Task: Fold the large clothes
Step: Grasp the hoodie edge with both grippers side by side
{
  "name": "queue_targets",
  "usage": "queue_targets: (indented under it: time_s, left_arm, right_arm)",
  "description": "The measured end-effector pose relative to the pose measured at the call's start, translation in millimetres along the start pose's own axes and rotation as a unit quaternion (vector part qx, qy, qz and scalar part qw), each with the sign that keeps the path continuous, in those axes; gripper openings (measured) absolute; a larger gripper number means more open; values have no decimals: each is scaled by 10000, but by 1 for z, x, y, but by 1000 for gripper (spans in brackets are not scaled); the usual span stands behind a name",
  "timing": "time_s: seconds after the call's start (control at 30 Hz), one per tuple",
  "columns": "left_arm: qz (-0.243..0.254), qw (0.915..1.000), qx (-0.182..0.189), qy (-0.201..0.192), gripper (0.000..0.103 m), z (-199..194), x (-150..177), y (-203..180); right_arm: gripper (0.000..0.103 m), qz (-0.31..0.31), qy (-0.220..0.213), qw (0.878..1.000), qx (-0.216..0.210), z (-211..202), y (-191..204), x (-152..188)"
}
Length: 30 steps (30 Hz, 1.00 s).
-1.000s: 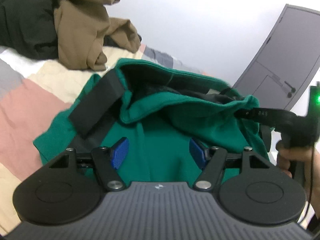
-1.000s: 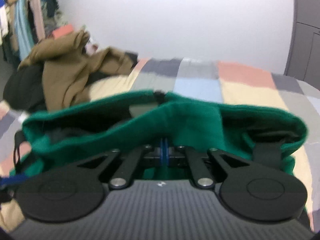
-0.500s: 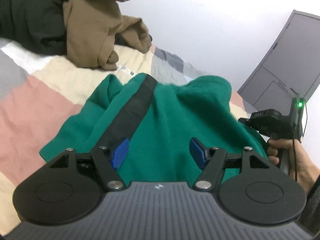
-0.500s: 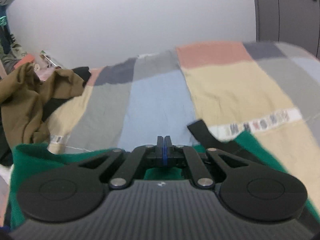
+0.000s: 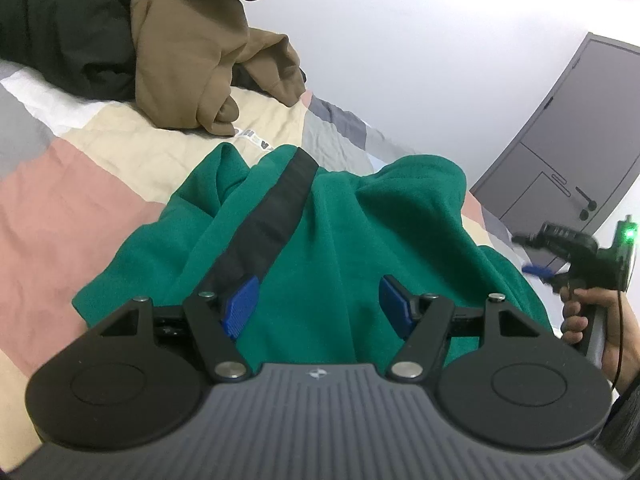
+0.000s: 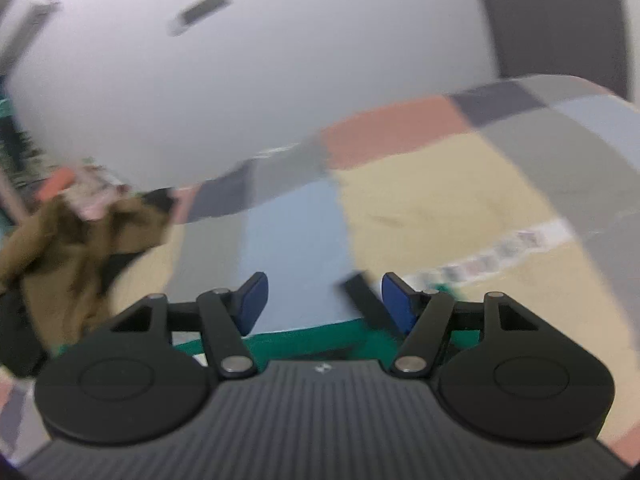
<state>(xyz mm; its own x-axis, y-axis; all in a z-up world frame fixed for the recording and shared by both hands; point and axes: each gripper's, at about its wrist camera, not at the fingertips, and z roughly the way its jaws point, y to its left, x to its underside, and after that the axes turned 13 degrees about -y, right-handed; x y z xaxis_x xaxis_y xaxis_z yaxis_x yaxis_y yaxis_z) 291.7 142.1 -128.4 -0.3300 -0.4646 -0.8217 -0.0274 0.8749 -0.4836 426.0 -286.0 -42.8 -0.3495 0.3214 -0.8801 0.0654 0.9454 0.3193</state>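
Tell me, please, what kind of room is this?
Most likely a bedroom. A green fleece garment lies on a bed with a patchwork cover of pink, beige and grey blocks; a pile of brown and black clothes sits behind it, and a dark grey door is in the white wall.

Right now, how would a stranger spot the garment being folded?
Look at the patchwork bed. Nearest the left claw lies the green garment, apart from the brown clothes heaped farther back; it alone carries a black stripe.
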Motion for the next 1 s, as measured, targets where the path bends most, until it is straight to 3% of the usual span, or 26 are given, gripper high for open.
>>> queue_targets:
  time_s: [0.07, 0.17, 0.23, 0.37, 0.43, 0.47, 0.53, 0.6, 0.67, 0.87, 1.0]
  left_arm:
    - [-10, 10000, -8, -10, 72, 1, 0, 1]
    - [-68, 10000, 14, -32, 72, 1, 0, 2]
    - [-85, 9999, 54, -50, 72, 0, 1, 4]
    - [-103, 9999, 84, -69, 72, -1, 1, 6]
    - [-84, 9999, 89, -81, 72, -1, 1, 6]
    - [-68, 9999, 89, -86, 72, -1, 2, 5]
    - [-42, 9999, 87, -99, 72, -1, 2, 5]
    - [-28, 9999, 97, -107, 72, -1, 3, 5]
    - [-30, 9999, 116, -121, 72, -2, 2, 5]
    - [-27, 9993, 225, -296, 72, -7, 0, 3]
    - [181, 9985, 282, -443, 72, -9, 0, -4]
  right_arm:
    - [67, -36, 295, 9987, 406, 9, -13, 2]
    - [66, -177, 729, 9948, 692, 21, -27, 17]
    - [66, -298, 1236, 9892, 724, 35, -29, 31]
    - [69, -718, 1359, 9869, 495, 44, -19, 44]
    - [68, -1006, 1640, 9806, 368, 51, -15, 51]
    - [65, -1141, 1670, 9787, 344, 52, -13, 50]
    - [40, -1157, 1686, 9787, 194, 51, -9, 47]
    - [25, -1367, 1631, 9770, 152, 48, 0, 48]
    - [17, -1720, 1488, 9737, 161, 42, 10, 47]
    - [13, -1436, -66, 9888, 405, 1, 2, 7]
    - [13, -992, -400, 9923, 626, -1, -27, -13]
